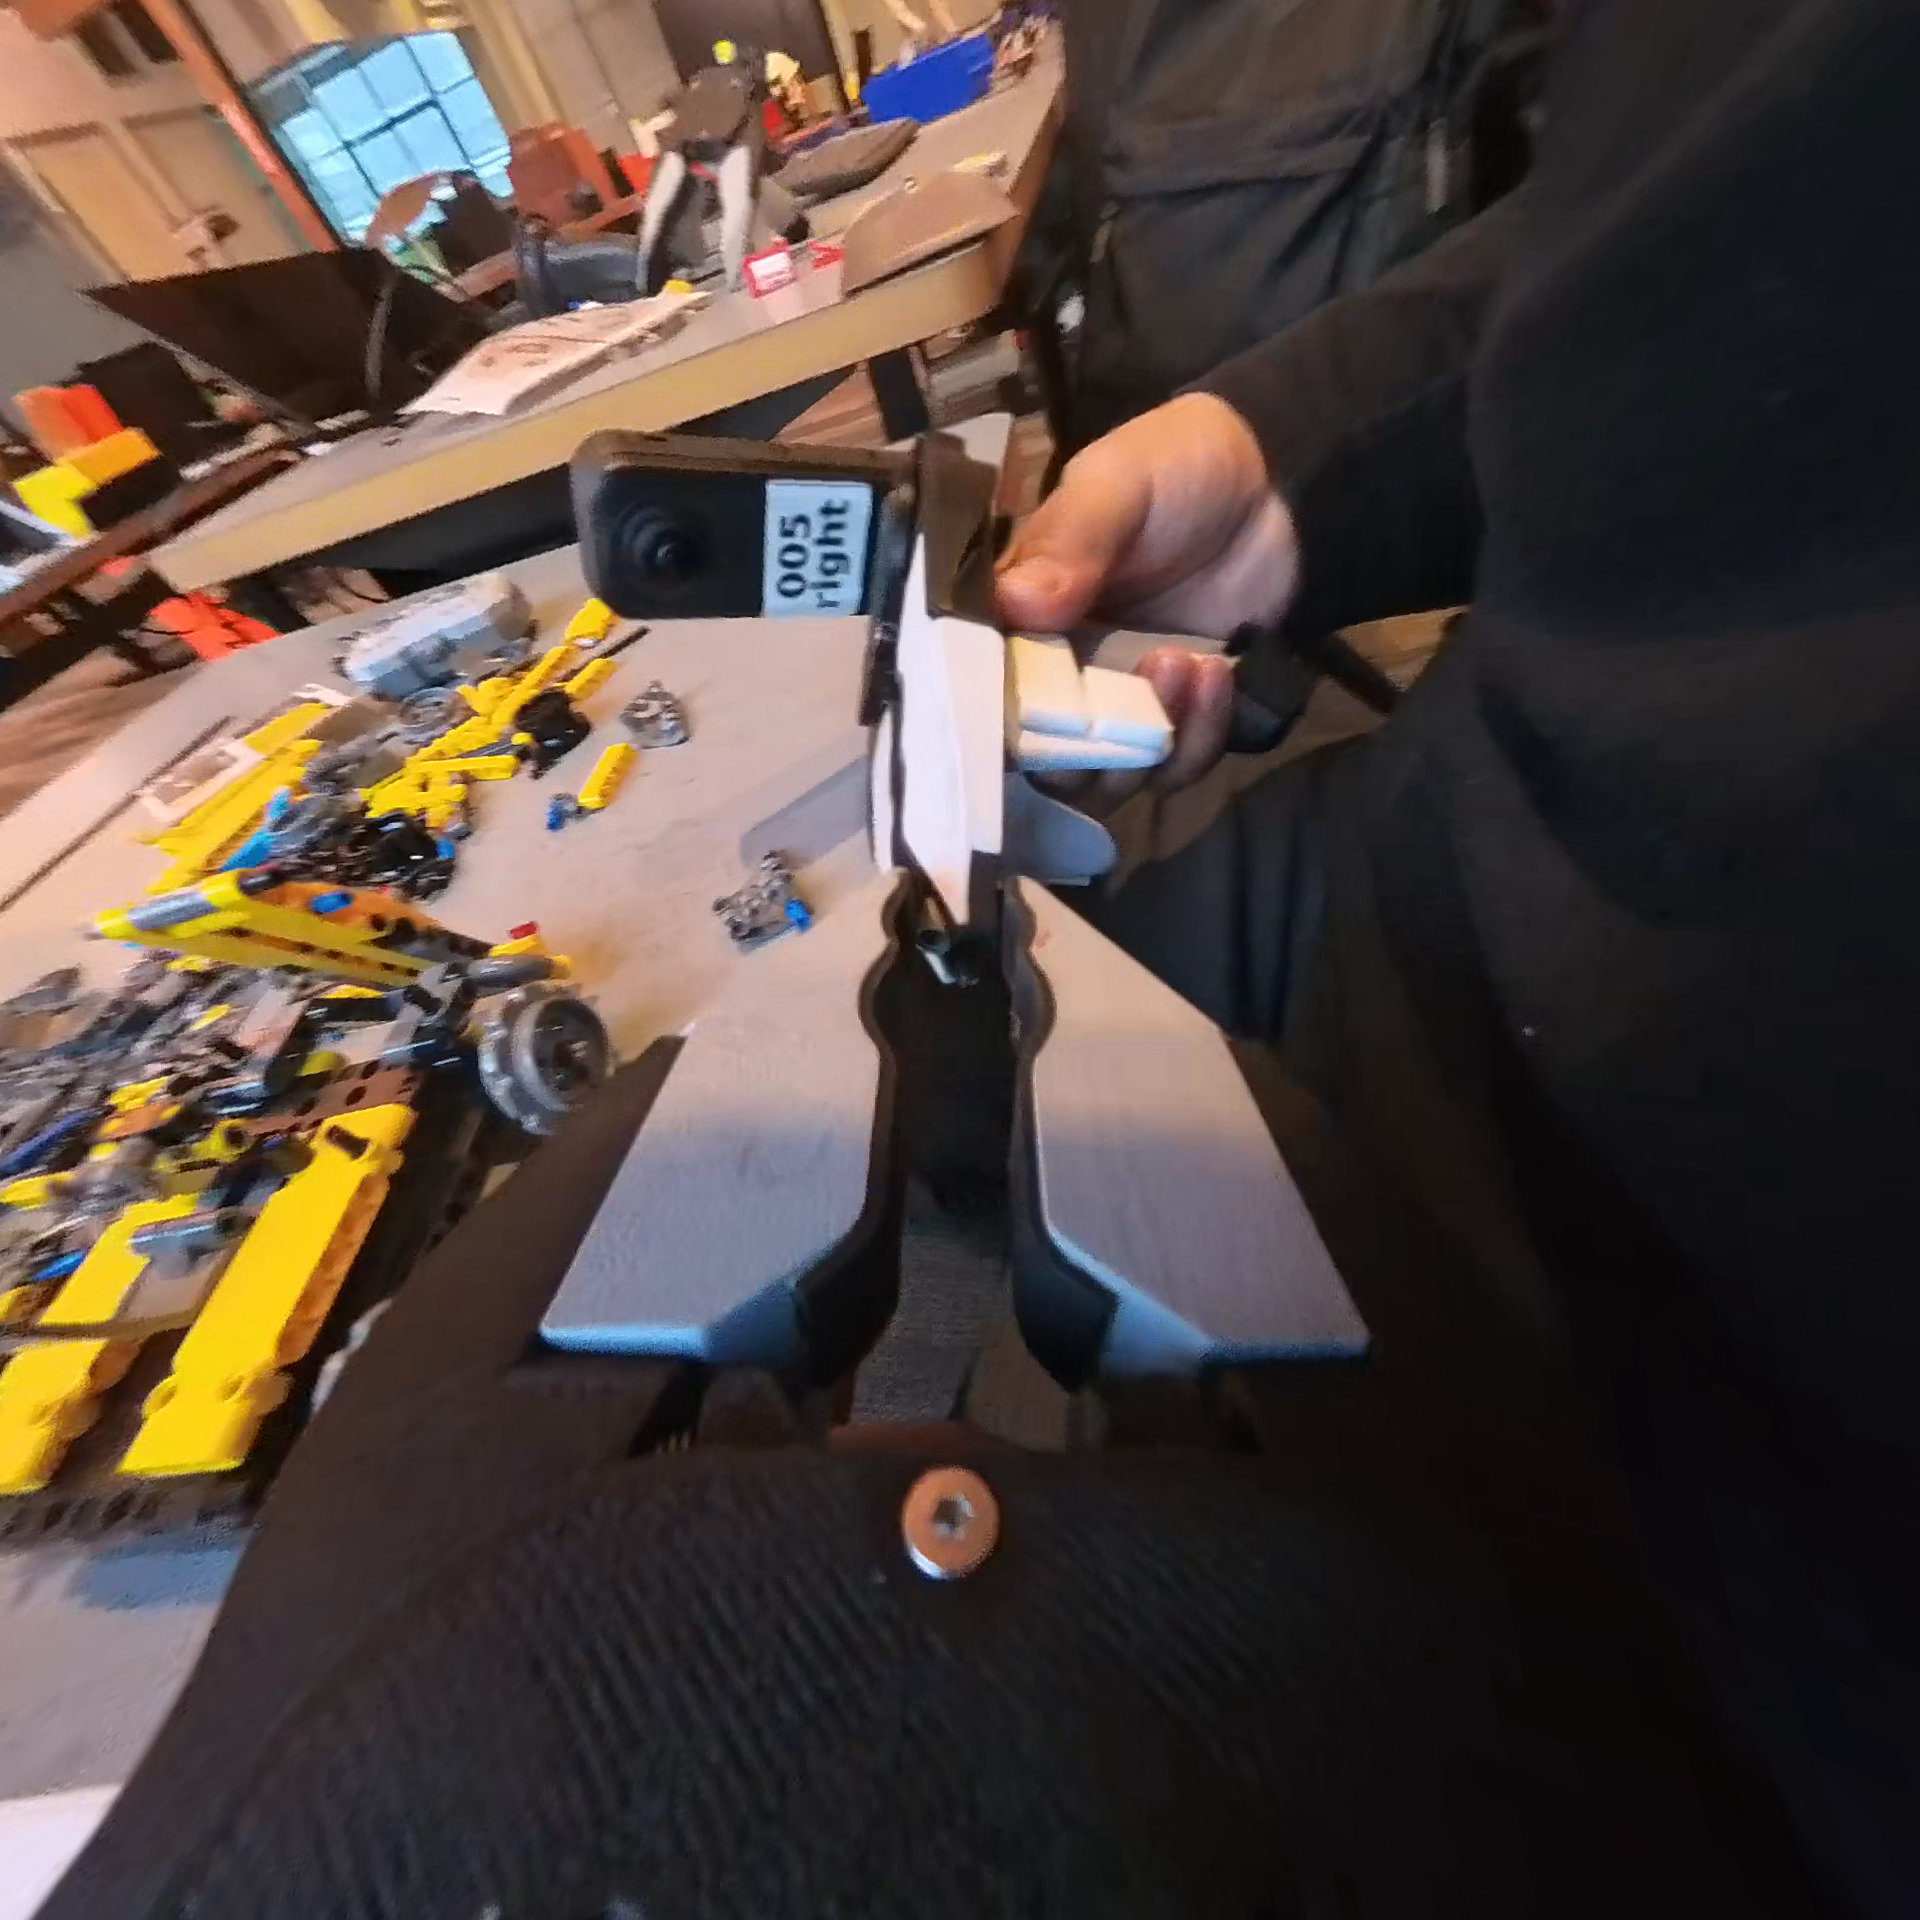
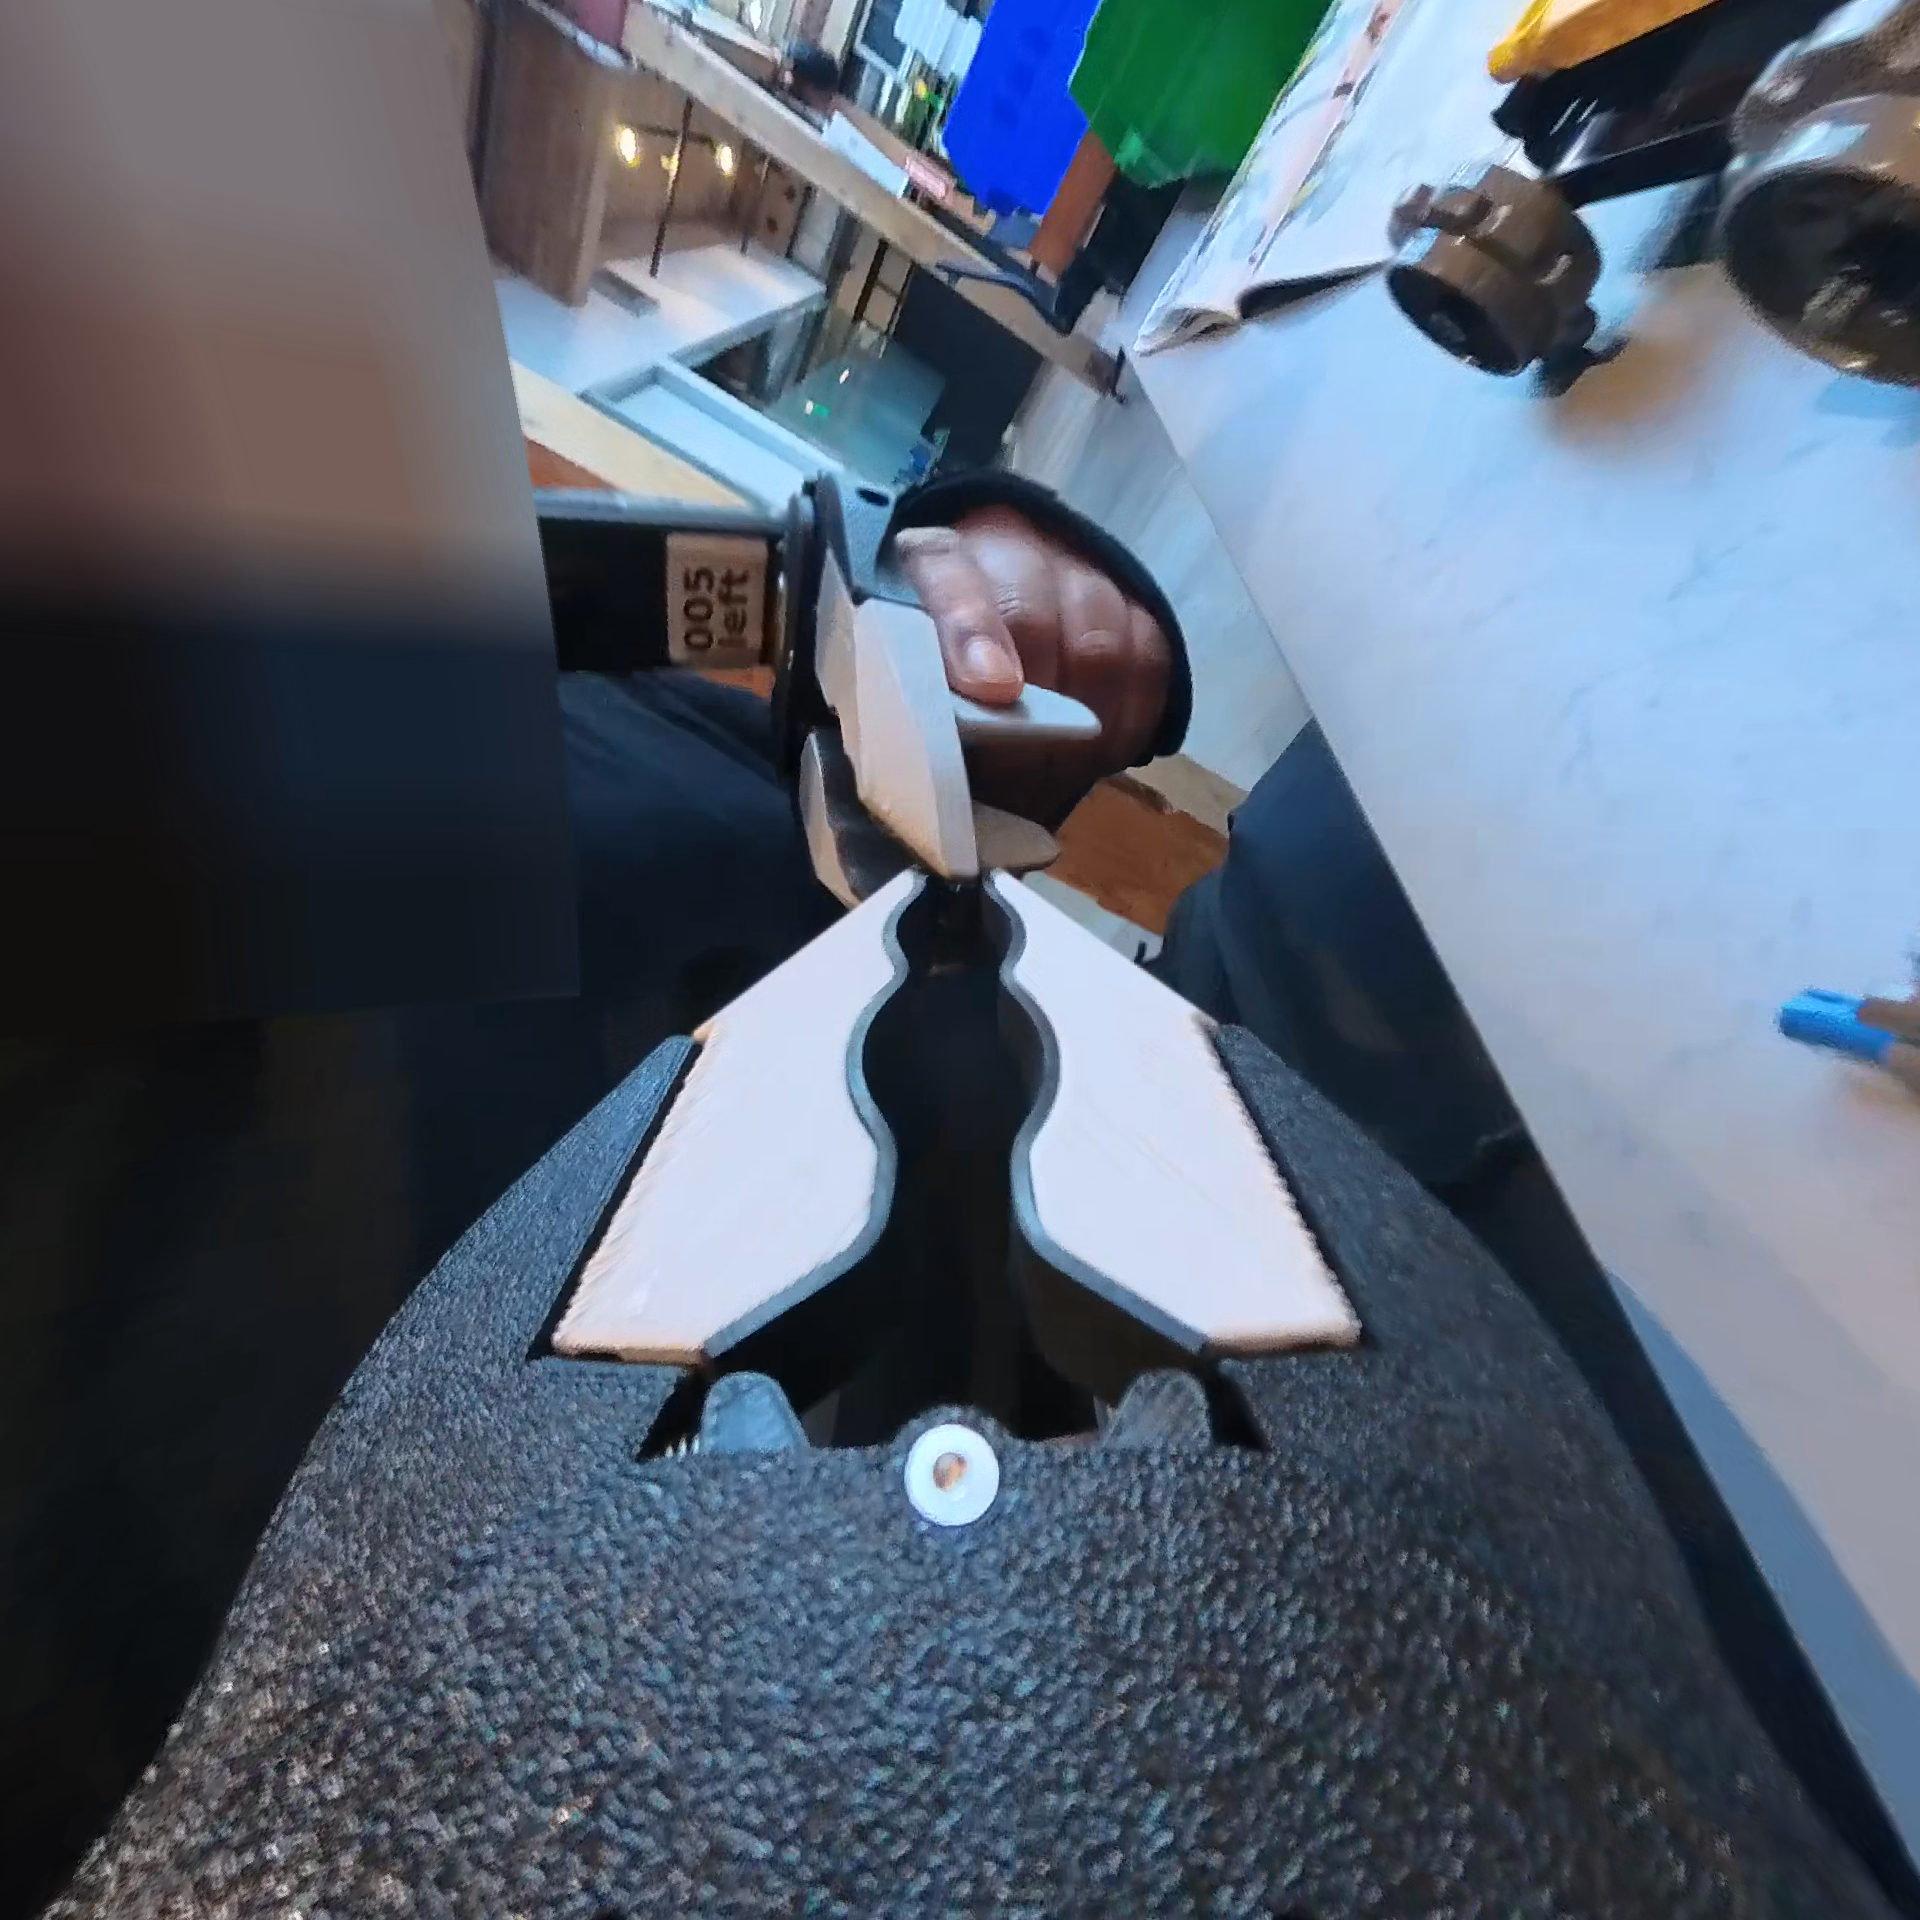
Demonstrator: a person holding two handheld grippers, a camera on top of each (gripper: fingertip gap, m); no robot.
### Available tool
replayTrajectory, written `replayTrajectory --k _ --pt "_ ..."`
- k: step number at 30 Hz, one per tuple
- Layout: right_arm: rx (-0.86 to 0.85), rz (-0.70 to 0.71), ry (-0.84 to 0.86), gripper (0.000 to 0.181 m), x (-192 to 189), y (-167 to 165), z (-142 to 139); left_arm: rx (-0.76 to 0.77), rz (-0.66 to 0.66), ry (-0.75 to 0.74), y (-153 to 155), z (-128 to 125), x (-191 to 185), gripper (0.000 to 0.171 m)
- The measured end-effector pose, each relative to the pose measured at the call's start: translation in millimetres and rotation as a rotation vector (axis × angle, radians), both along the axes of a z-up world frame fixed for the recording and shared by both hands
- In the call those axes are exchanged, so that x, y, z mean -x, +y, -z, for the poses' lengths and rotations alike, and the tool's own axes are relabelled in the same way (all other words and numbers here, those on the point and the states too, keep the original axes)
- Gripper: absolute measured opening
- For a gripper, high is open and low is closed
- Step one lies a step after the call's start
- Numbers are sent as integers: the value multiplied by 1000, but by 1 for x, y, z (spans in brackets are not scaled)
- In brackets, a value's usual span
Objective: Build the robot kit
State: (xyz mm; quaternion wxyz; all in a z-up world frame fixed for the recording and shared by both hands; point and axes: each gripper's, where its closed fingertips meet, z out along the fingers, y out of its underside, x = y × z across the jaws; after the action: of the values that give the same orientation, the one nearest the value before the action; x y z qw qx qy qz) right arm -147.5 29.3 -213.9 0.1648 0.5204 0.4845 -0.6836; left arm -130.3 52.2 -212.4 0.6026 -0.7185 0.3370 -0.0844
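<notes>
Though tip to tip, two grippers

Two wrist cameras, aimed at each other, tips nearly meeting.

Left view: along the left hand-held gripper, facing the right hand-held gripper close up, bench to its left. Right view: tilted, facing back at the left one, same bench on its right.

Small dark piece between the left gripper tips is too blurred to identify; yellow beams to its left run off-frame; right gripper tips hide their contact.
</notes>
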Motion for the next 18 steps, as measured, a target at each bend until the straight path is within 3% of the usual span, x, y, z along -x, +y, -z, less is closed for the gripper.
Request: replayTrajectory --k 1,18 --pt "-15 -17 -2 9 -2 -2 1 19 27 -15 -2 1 -2 13" --pt "-57 -76 -19 11 -14 -13 11 175 195 -169 -17 11 -16 14"
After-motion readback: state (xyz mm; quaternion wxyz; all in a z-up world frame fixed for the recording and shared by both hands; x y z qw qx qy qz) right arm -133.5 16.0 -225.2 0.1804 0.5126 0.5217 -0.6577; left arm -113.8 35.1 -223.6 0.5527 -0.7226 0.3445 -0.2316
